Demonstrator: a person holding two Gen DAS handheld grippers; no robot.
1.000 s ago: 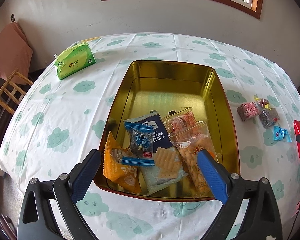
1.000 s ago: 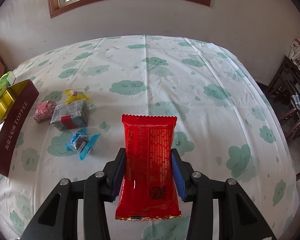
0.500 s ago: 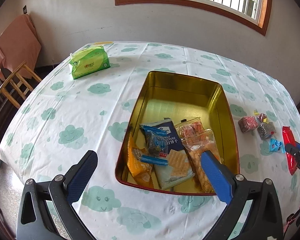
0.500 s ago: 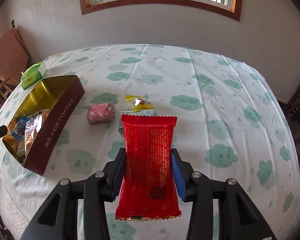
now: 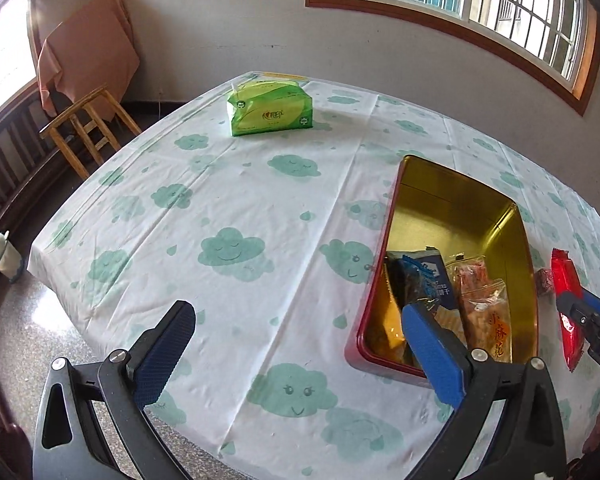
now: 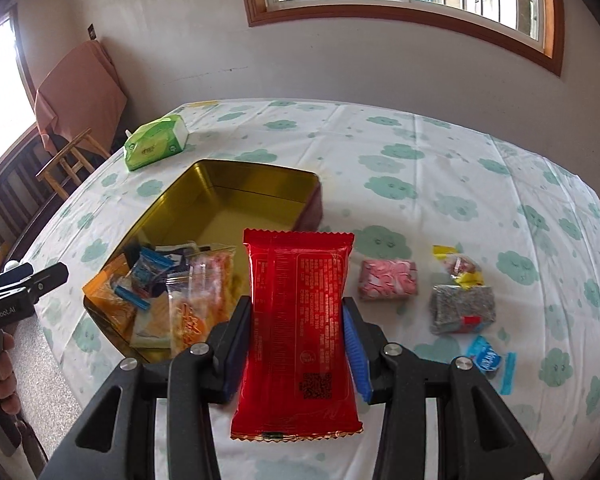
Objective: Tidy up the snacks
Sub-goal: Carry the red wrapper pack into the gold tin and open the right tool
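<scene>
Right gripper (image 6: 296, 344) pinching red packet (image 6: 298, 320) at lower centre, just right of tin (image 6: 256, 184). Left gripper (image 5: 300, 344) spread wide, empty, at bottom over tablecloth (image 5: 228, 208), left of tin.

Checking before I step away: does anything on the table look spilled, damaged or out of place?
Nothing is spilled or torn. Four small wrapped snacks lie loose on the cloud-print tablecloth outside the gold-lined tin, and the right gripper holds a red packet.
</scene>
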